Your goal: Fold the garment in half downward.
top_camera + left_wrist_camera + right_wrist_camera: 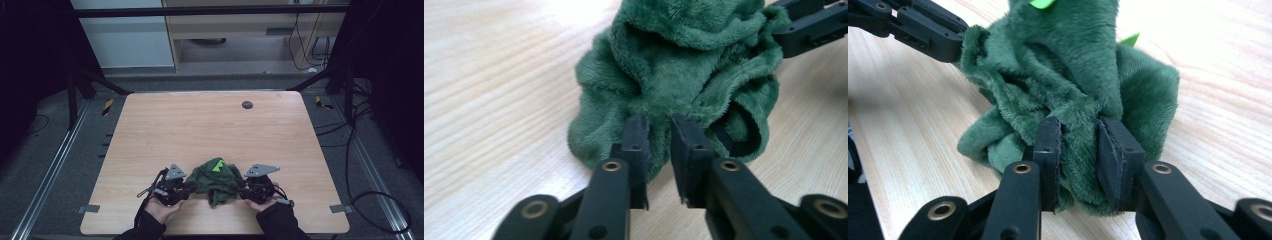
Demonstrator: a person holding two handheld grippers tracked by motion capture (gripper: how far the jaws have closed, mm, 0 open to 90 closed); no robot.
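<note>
Jaws of both the left gripper (659, 125) and right gripper (1079, 127) pinch the crumpled green garment (218, 179) bunched between them, from nine and three o'clock.

A dark green fleece cloth (217, 180) lay crumpled in a heap near the front edge of the wooden worktop (200, 125). Bright green patches showed on top, and a black-trimmed edge curled at one side.

No legible text, label, brand, number or sign appears in any view. Surfaces shown carry no readable markings.
</note>
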